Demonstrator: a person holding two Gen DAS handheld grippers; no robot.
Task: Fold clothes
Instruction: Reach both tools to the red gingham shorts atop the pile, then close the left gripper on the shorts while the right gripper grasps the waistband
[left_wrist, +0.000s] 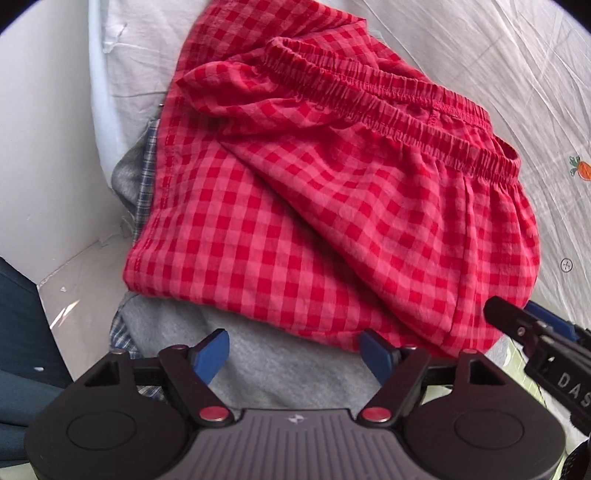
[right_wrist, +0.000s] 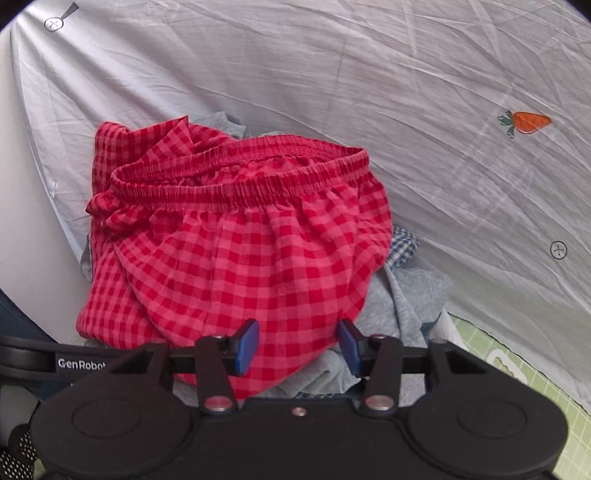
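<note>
Red checked shorts (left_wrist: 314, 206) with an elastic waistband lie folded on top of a pile of clothes; they also show in the right wrist view (right_wrist: 236, 266). Under them lie a grey garment (left_wrist: 280, 365) and a blue plaid one (left_wrist: 146, 181). My left gripper (left_wrist: 295, 354) is open and empty, hovering over the grey garment at the shorts' near edge. My right gripper (right_wrist: 298, 345) is open with its blue pads on either side of the shorts' near hem, holding nothing. The right gripper's tip shows in the left wrist view (left_wrist: 517, 325).
The pile sits on a white sheet (right_wrist: 369, 81) printed with a carrot (right_wrist: 526, 122). A white wall (left_wrist: 40, 147) runs along the left. A green gridded mat (right_wrist: 535, 369) lies at the near right. Blue plaid cloth (right_wrist: 402, 243) sticks out at the pile's right.
</note>
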